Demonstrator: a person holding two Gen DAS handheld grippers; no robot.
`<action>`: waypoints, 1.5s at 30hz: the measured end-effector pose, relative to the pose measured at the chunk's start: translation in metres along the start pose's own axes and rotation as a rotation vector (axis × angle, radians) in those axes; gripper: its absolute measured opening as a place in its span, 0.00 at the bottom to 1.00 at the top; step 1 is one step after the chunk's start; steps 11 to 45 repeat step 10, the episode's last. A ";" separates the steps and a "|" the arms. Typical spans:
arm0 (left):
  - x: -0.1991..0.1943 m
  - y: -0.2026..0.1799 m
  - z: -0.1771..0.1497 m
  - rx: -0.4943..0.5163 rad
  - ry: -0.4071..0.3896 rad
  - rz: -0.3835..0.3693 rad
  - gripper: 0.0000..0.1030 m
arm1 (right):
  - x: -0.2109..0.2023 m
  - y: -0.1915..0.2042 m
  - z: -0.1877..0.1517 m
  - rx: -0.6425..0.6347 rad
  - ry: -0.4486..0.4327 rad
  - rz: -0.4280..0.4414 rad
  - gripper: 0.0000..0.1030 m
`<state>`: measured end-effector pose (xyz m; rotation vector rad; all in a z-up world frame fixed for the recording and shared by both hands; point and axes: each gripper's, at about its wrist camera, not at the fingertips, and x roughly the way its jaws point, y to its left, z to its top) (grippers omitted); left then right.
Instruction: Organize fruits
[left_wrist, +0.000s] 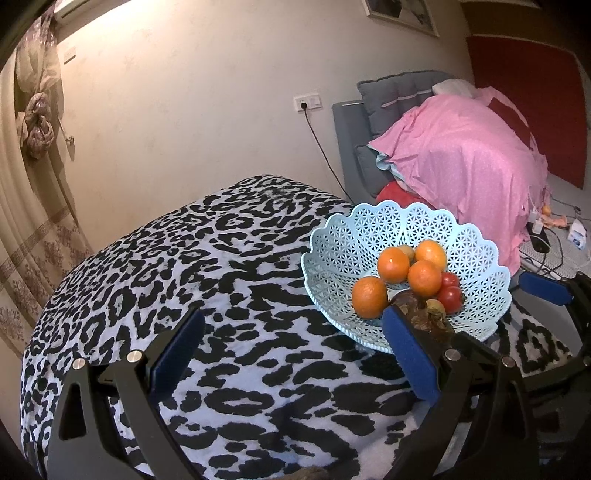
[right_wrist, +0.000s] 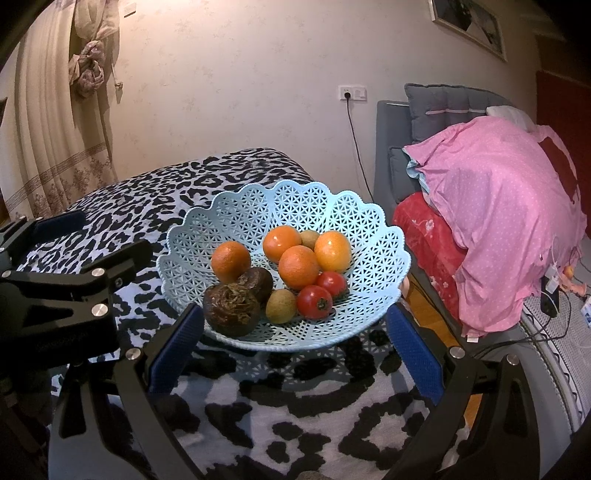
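A light-blue lattice basket (right_wrist: 354, 218) stands on the leopard-print table (right_wrist: 155, 192). It holds several oranges (right_wrist: 298, 266), two tomatoes (right_wrist: 314, 302), two kiwis (right_wrist: 281, 305) and two dark brown fruits (right_wrist: 231, 309). My right gripper (right_wrist: 291, 354) is open and empty, just in front of the basket's near rim. My left gripper (left_wrist: 291, 354) is open and empty, left of the basket (left_wrist: 343, 240), its right pad (left_wrist: 408, 354) at the basket's near edge. The oranges (left_wrist: 393, 264) and tomatoes (left_wrist: 450, 298) also show in the left wrist view. The left gripper also shows at the left of the right wrist view (right_wrist: 77, 251).
The table's right edge lies close to the basket. Beyond it are a grey sofa (right_wrist: 391, 122) piled with pink bedding (right_wrist: 509, 221) and red cloth (right_wrist: 428, 236). A curtain (right_wrist: 55, 110) hangs at the left. Cables and small items lie on the floor (right_wrist: 554, 306) at the right.
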<state>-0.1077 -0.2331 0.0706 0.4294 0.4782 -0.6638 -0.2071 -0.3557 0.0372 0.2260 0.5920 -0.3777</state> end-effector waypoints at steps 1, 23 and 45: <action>-0.001 0.000 0.000 -0.001 0.001 0.000 0.93 | 0.000 0.001 0.000 -0.003 -0.001 -0.001 0.97; -0.006 0.013 -0.003 -0.042 0.012 -0.002 0.93 | -0.005 0.012 0.000 -0.010 -0.004 -0.004 0.97; -0.006 0.013 -0.003 -0.042 0.012 -0.002 0.93 | -0.005 0.012 0.000 -0.010 -0.004 -0.004 0.97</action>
